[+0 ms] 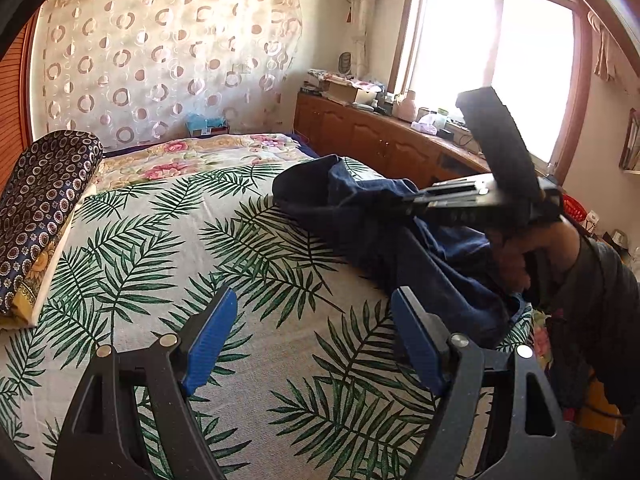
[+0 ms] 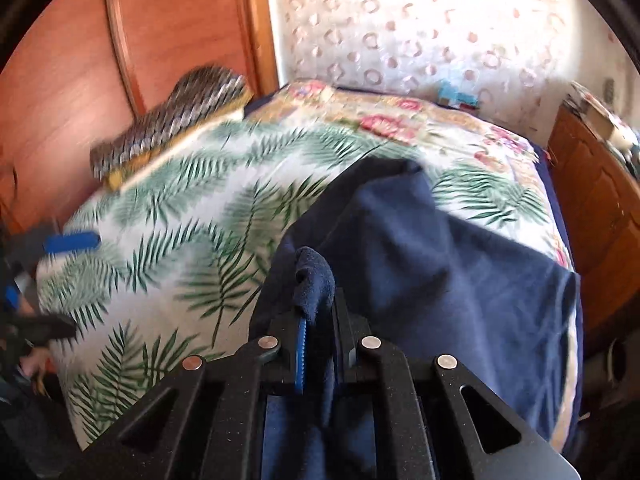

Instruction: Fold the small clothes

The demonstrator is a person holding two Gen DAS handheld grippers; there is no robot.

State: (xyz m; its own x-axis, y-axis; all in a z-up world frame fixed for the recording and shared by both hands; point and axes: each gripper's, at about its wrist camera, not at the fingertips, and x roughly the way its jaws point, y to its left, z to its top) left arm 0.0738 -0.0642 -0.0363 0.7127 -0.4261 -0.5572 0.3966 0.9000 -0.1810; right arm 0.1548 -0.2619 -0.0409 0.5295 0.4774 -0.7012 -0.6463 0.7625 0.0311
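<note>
The dark navy blue cloth garment lies bunched on the right side of the bed, over the white bedsheet printed with green palm leaves, one edge lifted off it. The right claw is clamped together on a fold of that navy fabric. The left claw hovers above bare sheet beside the garment, its blue-padded fingers spread apart and holding nothing. A dark patterned pillow rests at the bed's left edge, near a wooden cabinet under the window.
</note>
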